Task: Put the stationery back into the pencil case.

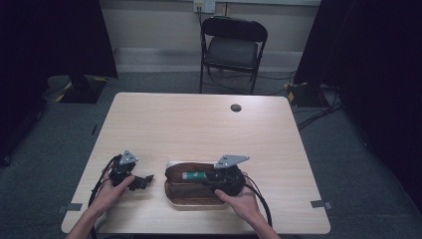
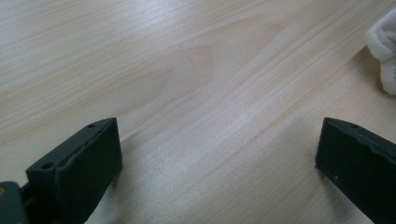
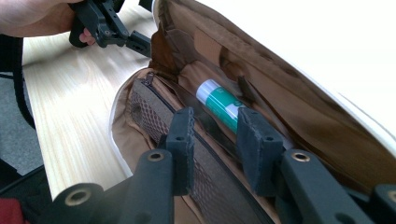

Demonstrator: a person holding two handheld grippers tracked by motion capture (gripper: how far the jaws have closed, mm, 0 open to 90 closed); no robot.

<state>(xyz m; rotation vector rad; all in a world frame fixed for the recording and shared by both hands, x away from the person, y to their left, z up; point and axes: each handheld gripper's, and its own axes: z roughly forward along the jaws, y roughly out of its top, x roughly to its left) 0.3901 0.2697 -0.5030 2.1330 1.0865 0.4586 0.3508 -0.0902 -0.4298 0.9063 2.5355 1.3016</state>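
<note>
Step in hand: placing the glue stick (image 3: 219,105) in the open pencil case (image 1: 175,198). My right gripper (image 3: 215,140) sits inside the case, jaws part-open, apparently not pinching the stick lying just ahead. Next: back out cleanly. My left gripper (image 2: 219,154) rests wide open over the bare table (image 2: 187,70); the high view places it beside the case.

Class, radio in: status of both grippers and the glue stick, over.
Left gripper open, on bare table. Right gripper part open over glue stick, not clamped. Stick lies inside open pencil case. Nothing blocking.
</note>
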